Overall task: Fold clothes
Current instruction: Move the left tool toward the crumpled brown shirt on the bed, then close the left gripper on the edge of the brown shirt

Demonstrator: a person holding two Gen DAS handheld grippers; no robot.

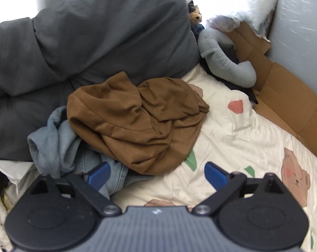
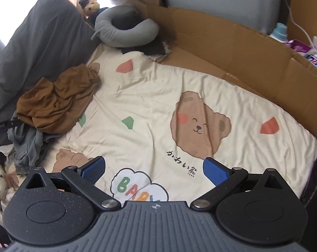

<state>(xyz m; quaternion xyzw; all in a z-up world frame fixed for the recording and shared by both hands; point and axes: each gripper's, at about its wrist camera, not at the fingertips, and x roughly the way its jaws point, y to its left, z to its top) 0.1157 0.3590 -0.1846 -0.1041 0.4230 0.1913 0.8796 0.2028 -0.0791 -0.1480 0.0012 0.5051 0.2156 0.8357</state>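
Bedding with a bear print covers the bed (image 2: 150, 96) where the work happens, and the brown garment (image 1: 137, 121) lies crumpled at its left side, draped over a heap of blue denim clothing (image 1: 59, 145) and pressed against the dark grey duvet (image 1: 85, 42). Nothing is folded yet, so the step in hand looks like the first pick-up. It would go best by taking the brown garment at a hem or shoulder edge rather than the bunched middle, lifting it clear of the denim, and spreading it flat on the open sheet to the right before any fold. The left tool (image 1: 157, 174) hovers just short of the pile, its blue pads (image 1: 215, 175) spread wide and holding nothing; the left pad sits over the denim, though contact cannot be judged. The right tool (image 2: 154, 171) is likewise released and empty, hanging over the bare sheet well apart from the clothes. Beyond lie a grey neck pillow (image 2: 124, 33) and flattened cardboard (image 2: 242, 48).
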